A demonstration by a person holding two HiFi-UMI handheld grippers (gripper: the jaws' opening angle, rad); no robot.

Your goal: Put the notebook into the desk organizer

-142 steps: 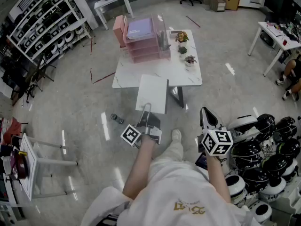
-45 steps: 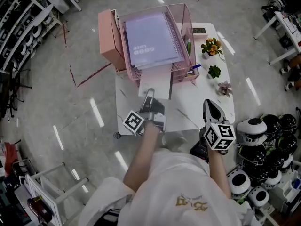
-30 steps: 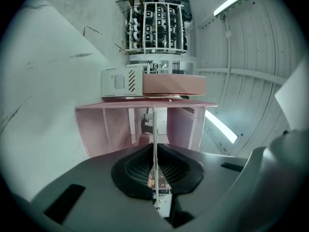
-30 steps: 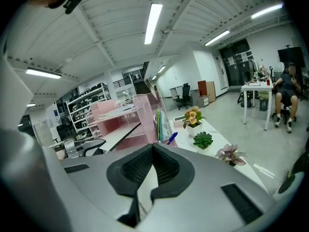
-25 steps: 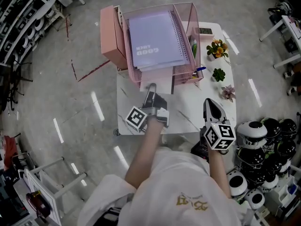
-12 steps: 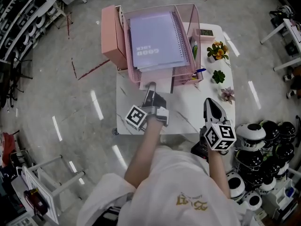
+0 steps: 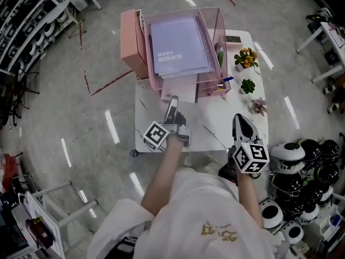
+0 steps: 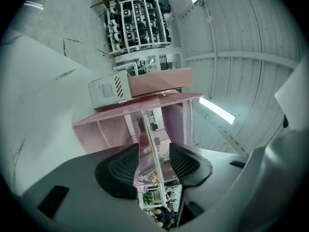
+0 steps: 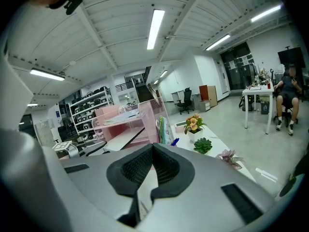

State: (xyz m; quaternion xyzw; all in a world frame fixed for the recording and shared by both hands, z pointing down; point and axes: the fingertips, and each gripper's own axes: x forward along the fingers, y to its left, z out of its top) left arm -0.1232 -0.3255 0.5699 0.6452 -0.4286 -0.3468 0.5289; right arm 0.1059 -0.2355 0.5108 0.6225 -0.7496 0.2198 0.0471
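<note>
A pink mesh desk organizer stands at the far end of the white table, with a purple spiral notebook on its top tray. A white notebook lies partly inside a lower tray, its near end sticking out. My left gripper points at that end. Its jaws are opening: the notebook's thin edge runs between the pads without touching them. In the left gripper view the left gripper faces the organizer. My right gripper hovers over the table's near right corner, shut and empty.
A pink box stands left of the organizer, and pens stand in its right compartment. Three small potted plants line the table's right edge. White and black helmet-like heads are piled at the lower right. Shelving stands at the far left.
The white notebook, earlier carried in my left gripper towards the table, now rests in a lower tray. Over the last second the gripper has barely shifted. The right gripper stays put.
</note>
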